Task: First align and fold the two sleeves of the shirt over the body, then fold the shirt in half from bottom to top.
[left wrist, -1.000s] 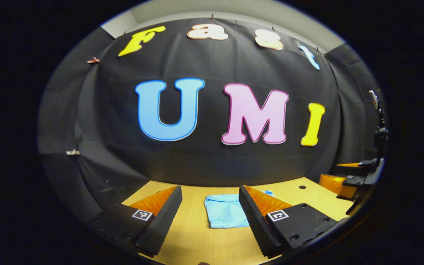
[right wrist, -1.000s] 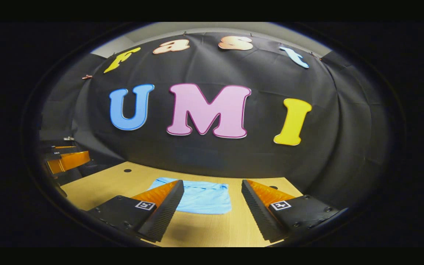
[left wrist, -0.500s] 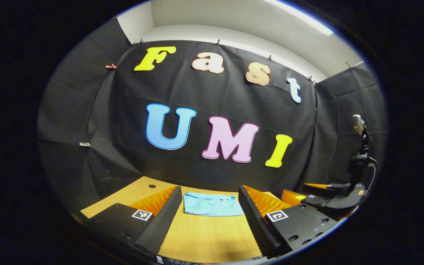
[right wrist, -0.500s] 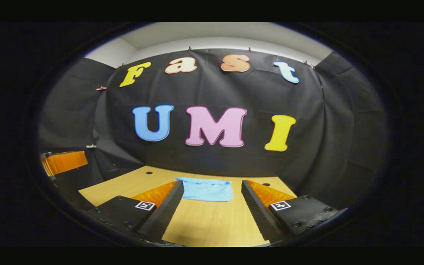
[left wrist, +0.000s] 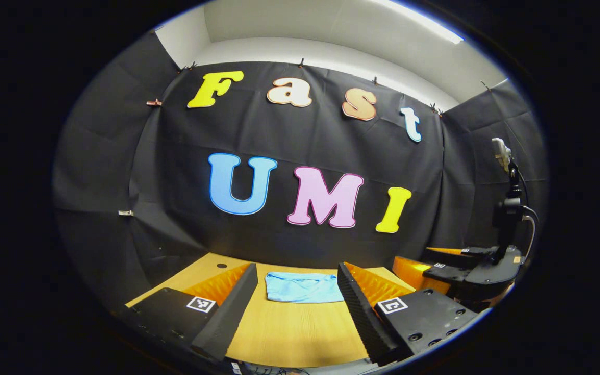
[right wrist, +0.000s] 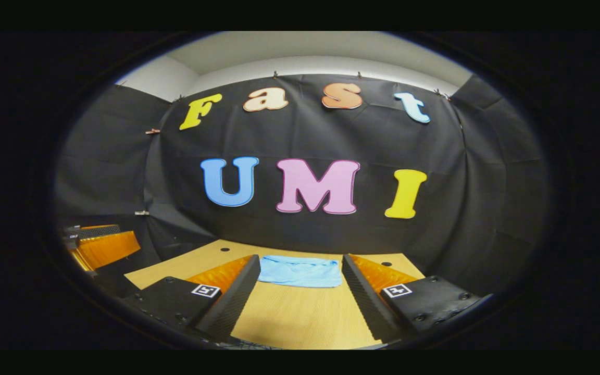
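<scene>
Shirt (left wrist: 304,287) lies compact, apparently fully folded, near far edge of tabletop (left wrist: 295,333). Left claw (left wrist: 297,291) and right claw (right wrist: 300,284) both spread apart, empty, well short of it. Task looks complete; next: nothing but pull away.

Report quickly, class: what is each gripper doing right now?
Left gripper: open, holding nothing, back from the folded shirt.
Right gripper: open, holding nothing.
</scene>
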`<state>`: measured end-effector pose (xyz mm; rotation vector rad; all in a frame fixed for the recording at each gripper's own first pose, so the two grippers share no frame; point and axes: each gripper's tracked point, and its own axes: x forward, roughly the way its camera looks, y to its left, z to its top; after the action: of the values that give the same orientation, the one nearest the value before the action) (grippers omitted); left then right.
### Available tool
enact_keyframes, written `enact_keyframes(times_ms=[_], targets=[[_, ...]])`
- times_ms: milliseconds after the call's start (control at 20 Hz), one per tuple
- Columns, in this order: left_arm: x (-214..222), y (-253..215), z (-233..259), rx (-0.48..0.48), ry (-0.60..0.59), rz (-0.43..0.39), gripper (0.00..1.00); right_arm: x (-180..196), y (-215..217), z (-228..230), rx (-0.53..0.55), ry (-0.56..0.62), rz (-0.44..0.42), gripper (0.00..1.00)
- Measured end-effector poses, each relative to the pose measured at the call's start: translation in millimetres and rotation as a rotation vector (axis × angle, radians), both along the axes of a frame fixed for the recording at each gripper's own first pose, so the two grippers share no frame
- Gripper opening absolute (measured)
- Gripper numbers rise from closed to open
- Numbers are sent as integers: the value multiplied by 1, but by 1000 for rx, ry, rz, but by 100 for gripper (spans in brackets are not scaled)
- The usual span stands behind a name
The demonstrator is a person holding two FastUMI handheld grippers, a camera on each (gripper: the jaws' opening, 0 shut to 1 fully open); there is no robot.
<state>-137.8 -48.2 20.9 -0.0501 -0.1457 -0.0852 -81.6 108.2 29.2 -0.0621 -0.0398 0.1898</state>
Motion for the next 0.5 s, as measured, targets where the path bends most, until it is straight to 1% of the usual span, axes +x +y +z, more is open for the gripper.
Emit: enact_keyframes(times_ms=[150, 300, 500], targets=[[0, 5, -3, -7, 6, 10, 96, -3, 9, 0, -5, -6, 18, 97], [1, 11, -5, -15, 15, 21, 97, -4, 12, 1, -17, -18, 18, 97], [1, 14, -4, -4, 12, 35, 97, -4, 15, 6, -13, -36, 22, 97]])
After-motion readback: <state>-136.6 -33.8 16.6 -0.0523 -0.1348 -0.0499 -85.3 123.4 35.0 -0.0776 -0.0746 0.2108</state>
